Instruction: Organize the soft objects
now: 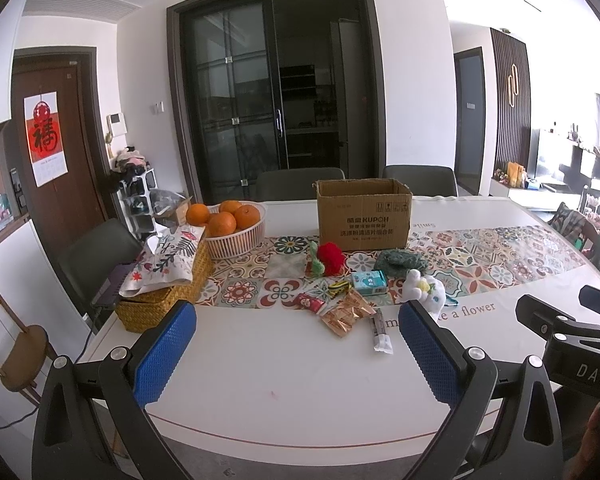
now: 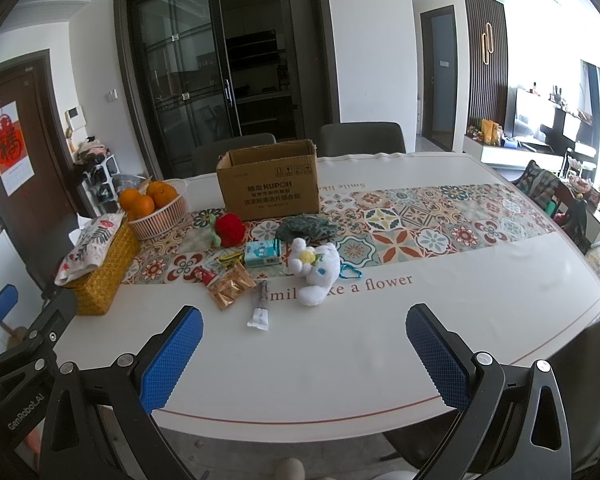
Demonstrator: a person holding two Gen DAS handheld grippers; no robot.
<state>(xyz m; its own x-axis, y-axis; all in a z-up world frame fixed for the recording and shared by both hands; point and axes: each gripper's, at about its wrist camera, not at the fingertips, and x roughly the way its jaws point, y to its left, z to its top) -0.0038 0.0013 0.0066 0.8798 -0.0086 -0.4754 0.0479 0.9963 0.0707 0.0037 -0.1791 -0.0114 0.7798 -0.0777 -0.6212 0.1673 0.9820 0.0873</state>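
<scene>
Lettering on the open brown cardboard box (image 2: 269,184) reads "KUPOH" above lines of Chinese characters, and the white oval table (image 2: 340,360) beneath it carries the printed words "Smile like a flower", partly covered near the front edge and repeated upside down beside the box. The white plush toy with a yellow flower on its chest (image 2: 315,269) lies on that near line of print, its long axis running diagonally from far left to near right, a blue clip just beside it. A red knitted flower with a green stem (image 2: 229,231) and a crumpled dark green cloth (image 2: 306,229) rest on the patterned tile runner directly in front of the box, with a small teal carton (image 2: 263,253), foil snack packets (image 2: 231,289) and a narrow sachet (image 2: 260,308) nearer the camera. To the left stand a white basket of oranges (image 2: 156,204) and a woven yellow basket (image 2: 100,276) draped with floral fabric. The left gripper (image 1: 298,350) and right gripper (image 2: 304,356) hover over the bare near edge, blue pads spread wide, holding nothing; "GenRobot.AI" marks one housing, "DAS" the other.
</scene>
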